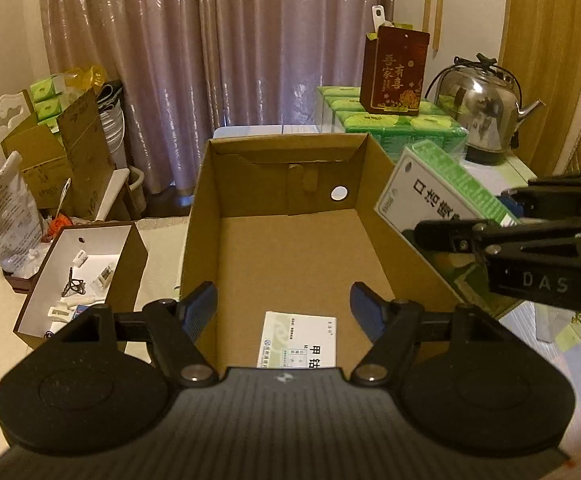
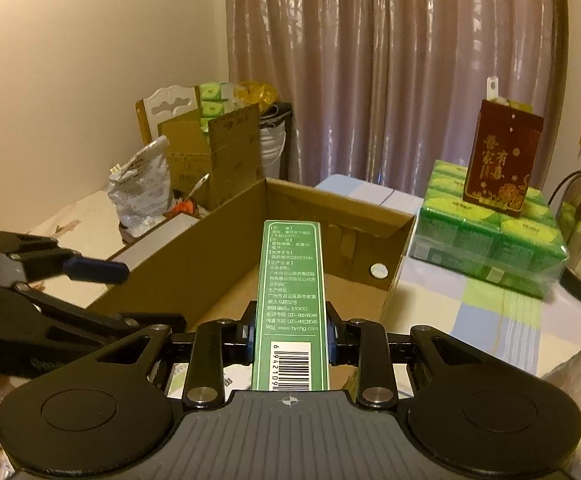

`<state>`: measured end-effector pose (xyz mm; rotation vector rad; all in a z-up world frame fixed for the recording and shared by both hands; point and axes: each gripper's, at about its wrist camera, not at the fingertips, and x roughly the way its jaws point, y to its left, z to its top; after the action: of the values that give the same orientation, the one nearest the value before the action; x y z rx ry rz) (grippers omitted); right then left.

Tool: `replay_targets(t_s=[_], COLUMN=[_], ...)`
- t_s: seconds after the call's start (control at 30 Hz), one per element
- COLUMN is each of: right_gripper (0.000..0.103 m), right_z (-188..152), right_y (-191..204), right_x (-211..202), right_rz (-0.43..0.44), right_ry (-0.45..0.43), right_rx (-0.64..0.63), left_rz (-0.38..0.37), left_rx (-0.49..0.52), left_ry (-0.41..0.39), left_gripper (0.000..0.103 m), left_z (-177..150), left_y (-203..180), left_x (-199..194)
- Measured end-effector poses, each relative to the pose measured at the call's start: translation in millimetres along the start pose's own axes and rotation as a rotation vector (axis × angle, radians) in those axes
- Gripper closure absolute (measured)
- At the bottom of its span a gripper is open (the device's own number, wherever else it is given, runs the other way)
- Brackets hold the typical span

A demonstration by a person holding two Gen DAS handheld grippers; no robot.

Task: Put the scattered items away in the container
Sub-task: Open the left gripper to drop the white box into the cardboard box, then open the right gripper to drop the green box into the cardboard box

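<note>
An open brown cardboard box [image 1: 210, 208] stands on the table; it also shows in the right wrist view [image 2: 330, 204]. A white and green medicine box [image 1: 298, 340] lies flat on its floor near the front. My left gripper [image 1: 284, 308] is open and empty, hovering over the box's near end. My right gripper [image 2: 290, 336] is shut on a long green and white medicine box [image 2: 292, 292], held above the cardboard box's right wall; this box shows in the left wrist view [image 1: 442, 188] at the right.
A pack of green tissues [image 1: 390, 120] with a dark red carton [image 1: 394, 72] on it and a steel kettle [image 1: 478, 116] stand at the back right. A smaller open box [image 1: 78, 280] of small parts sits left. Bags and cartons [image 1: 50, 164] pile far left.
</note>
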<state>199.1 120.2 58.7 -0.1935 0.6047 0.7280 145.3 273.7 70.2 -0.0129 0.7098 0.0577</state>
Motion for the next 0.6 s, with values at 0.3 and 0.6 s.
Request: replay_targets(t_s=[0.3, 0.6], right_gripper=[0.075, 0.065], right_z=[-0.9, -0.8], right_y=[4.1, 7.7], right_x=[6.9, 12.1], right_rz=[0.011, 0.021], right_ry=[0.002, -0.032], right_rx=[0.017, 0.009], left_rz=[0.018, 0.01], left_rx=[-0.005, -0.018], left_ry=[-0.014, -0.016], left_gripper=[0.034, 0.034], left_z=[-2.8, -3.7], left_y=[9.0, 11.4], left_x=[-12.5, -15.8])
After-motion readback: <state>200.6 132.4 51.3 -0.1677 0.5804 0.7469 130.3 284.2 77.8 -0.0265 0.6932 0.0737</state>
